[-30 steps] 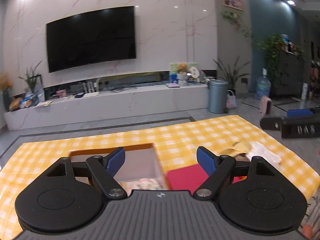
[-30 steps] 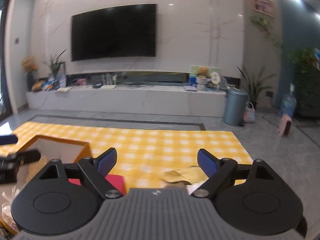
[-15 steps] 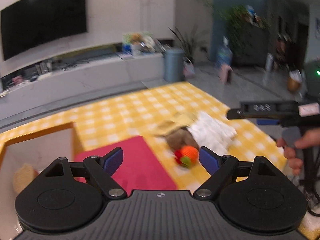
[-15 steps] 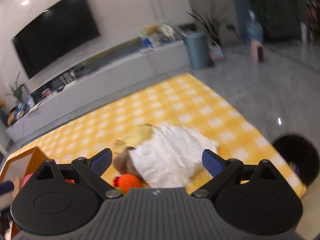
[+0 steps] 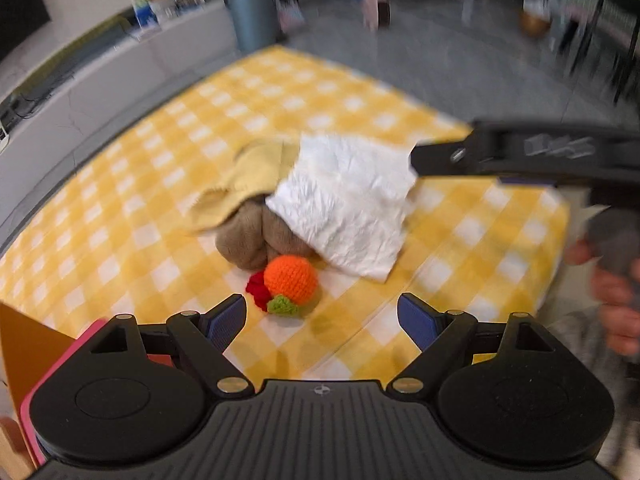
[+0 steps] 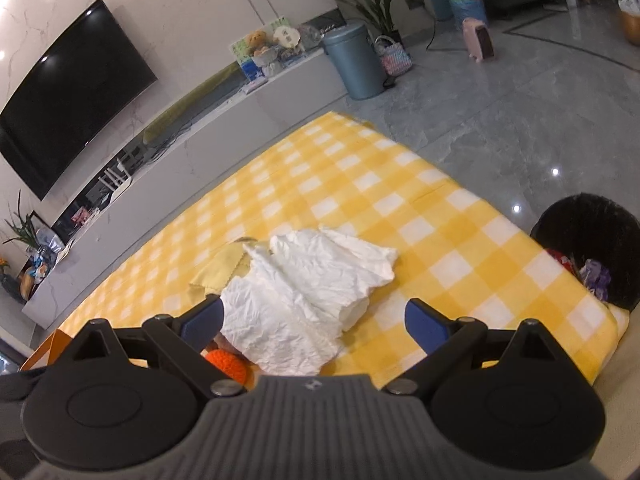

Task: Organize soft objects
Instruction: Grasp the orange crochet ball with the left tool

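1. You have two grippers in play. Your left gripper (image 5: 320, 322) hangs with its blue-padded fingers spread wide and nothing between them, just short of the crocheted toy. Your right gripper (image 6: 314, 322) has just been opening its jaws; they stand wide apart over the near edge of the white cloth without pinching it.
2. Count four soft things heaped together near the middle of the yellow-and-white checked blanket (image 5: 360, 92):
   - one white cloth (image 5: 344, 204), crinkled and creased, roughly rectangular, draped on top;
   - one pale yellow cloth (image 5: 240, 184), thin and flat with a frayed-looking edge, tucked under the white one on its far left side;
   - one brown plush lump (image 5: 252, 240), fuzzy and rounded, half covered by both cloths;
   - one crocheted toy (image 5: 290, 280), an orange knitted ball with a green leaf and a red bit at its base, touching the plush.
3. One pink flat piece (image 5: 86, 332) and one orange box edge (image 5: 24, 332) show at the lower left of your left wrist view.
4. One black round bin (image 6: 588, 248) stands on the glossy grey floor off the blanket's right side.
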